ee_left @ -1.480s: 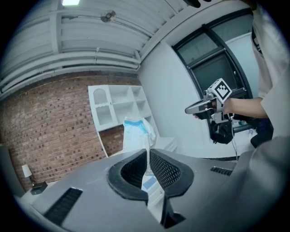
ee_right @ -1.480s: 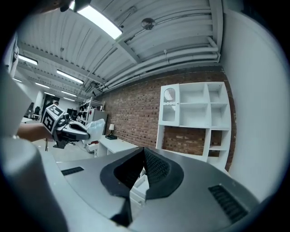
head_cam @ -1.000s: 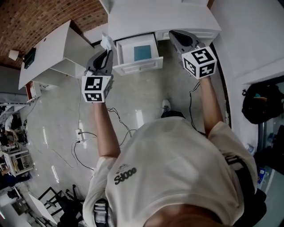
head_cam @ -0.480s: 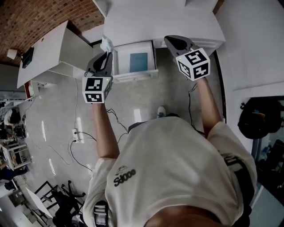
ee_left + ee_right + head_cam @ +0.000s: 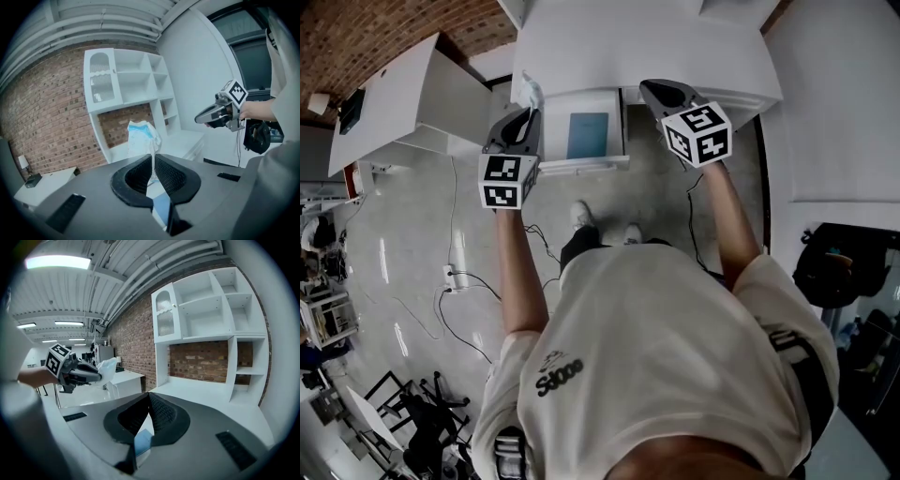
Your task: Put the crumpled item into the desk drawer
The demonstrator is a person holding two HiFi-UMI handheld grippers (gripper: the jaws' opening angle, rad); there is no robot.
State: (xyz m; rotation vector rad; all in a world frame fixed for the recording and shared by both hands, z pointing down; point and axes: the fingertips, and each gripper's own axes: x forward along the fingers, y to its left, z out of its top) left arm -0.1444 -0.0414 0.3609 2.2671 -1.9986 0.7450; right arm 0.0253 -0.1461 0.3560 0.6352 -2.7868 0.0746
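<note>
The crumpled item (image 5: 528, 92), white with a blue streak, sticks up from my left gripper (image 5: 528, 112), whose jaws are shut on its lower edge. It hangs just left of the open white desk drawer (image 5: 581, 166), over the drawer's left wall. In the left gripper view the crumpled item (image 5: 142, 138) stands above the left gripper (image 5: 152, 165). My right gripper (image 5: 652, 90) hovers at the drawer's right side by the desk front, shut with nothing in it. The right gripper view shows the right gripper (image 5: 149, 398) with jaws meeting, and the crumpled item (image 5: 108, 368) at the left.
A flat blue item (image 5: 586, 136) lies inside the drawer. The white desk top (image 5: 637, 42) runs behind it, with a second white desk (image 5: 403, 89) at the left. White shelving (image 5: 126, 89) stands against a brick wall. Cables (image 5: 473, 281) trail on the floor.
The person has stepped closer to the desk, and feet now show below the drawer. Both grippers keep their places beside the drawer; the left still holds the crumpled item.
</note>
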